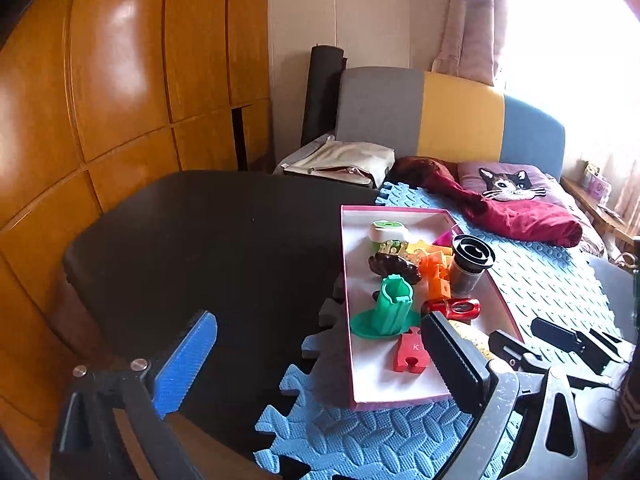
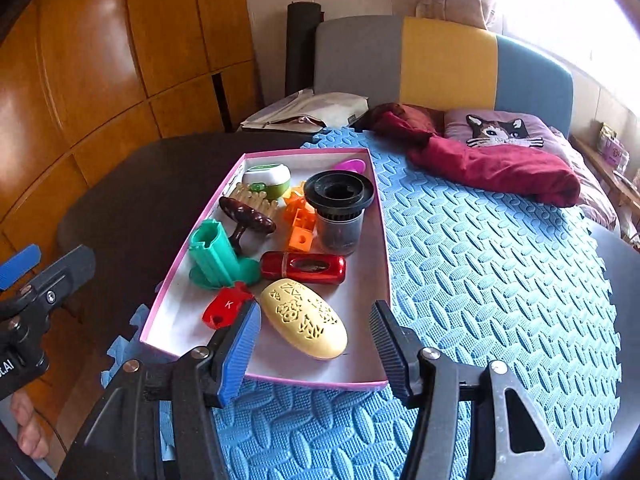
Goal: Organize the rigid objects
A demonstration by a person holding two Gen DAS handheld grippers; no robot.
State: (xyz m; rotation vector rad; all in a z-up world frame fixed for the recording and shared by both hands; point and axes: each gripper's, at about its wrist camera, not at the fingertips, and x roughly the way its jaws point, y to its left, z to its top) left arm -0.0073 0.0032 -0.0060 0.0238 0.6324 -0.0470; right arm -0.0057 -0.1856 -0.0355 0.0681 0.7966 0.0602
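Note:
A pink-rimmed box [image 2: 382,240] [image 1: 345,280] lies on a blue foam mat [image 2: 480,260] and holds several objects: a yellow perforated case [image 2: 304,322], a red K piece [image 2: 224,306], a red cylinder [image 2: 304,268], a green holder [image 2: 218,258], an orange block toy [image 2: 300,224], a black-topped jar [image 2: 340,208] and a white-green case [image 2: 268,178]. My right gripper [image 2: 314,328] is open, its jaws either side of the yellow case and just above it. My left gripper [image 1: 320,344] is open and empty, left of the box over the dark table [image 1: 200,240].
A dark red cloth [image 2: 500,168] and a cat cushion [image 2: 504,130] lie at the mat's far end. A beige bag [image 2: 312,112] sits behind the box. A wooden wardrobe [image 1: 100,100] stands to the left. The left gripper shows at the right wrist view's left edge [image 2: 24,280].

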